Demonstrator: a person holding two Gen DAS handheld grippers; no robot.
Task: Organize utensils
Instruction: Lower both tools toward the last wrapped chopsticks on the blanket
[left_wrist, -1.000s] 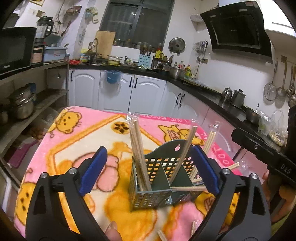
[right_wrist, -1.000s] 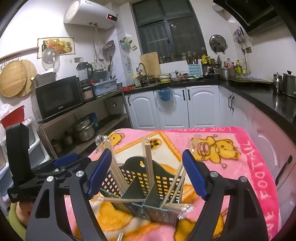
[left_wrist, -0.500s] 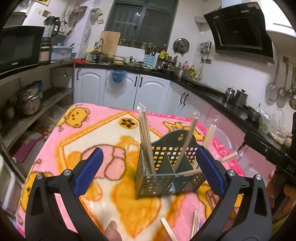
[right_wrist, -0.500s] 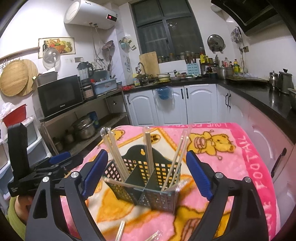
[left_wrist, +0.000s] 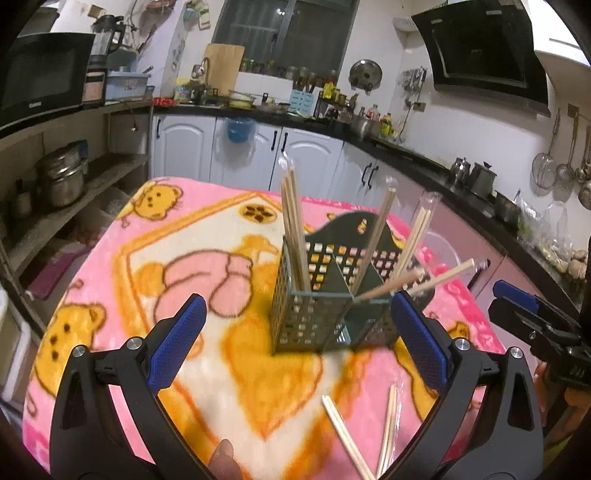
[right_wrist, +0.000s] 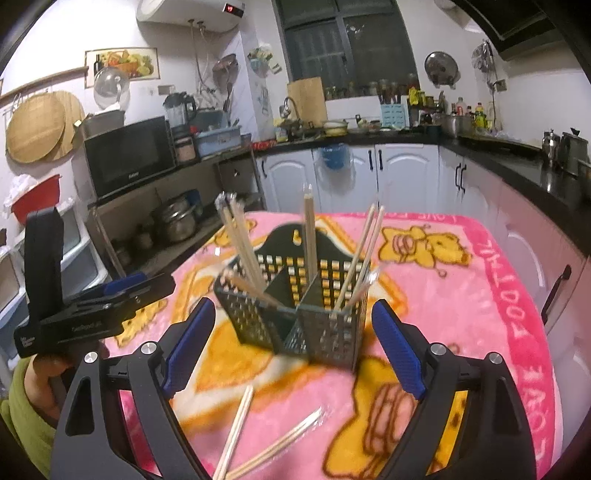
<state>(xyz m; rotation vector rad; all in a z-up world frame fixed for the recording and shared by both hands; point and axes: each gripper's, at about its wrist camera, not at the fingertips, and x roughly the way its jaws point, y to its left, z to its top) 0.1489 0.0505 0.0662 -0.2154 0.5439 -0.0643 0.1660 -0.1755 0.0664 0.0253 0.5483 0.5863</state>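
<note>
Left wrist view: faces the utensil basket (left_wrist: 334, 291) closely, from its left.
Right wrist view: from its right.
Shared: basket (right_wrist: 295, 306), blanket (left_wrist: 184, 236).

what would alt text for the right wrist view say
A dark mesh holder full of upright chopsticks stands on a pink bear-print blanket, framed by the open, empty right tongs. Loose chopsticks lie in front, and the left tongs show at the left.

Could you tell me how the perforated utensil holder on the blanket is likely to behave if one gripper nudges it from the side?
The utensil holder looks like thin perforated plastic, so probably light and easy to slide. It stands on a soft pink blanket, which may snag its base, so it might tip. The tall chopsticks leaning outward likely raise that risk.
</note>
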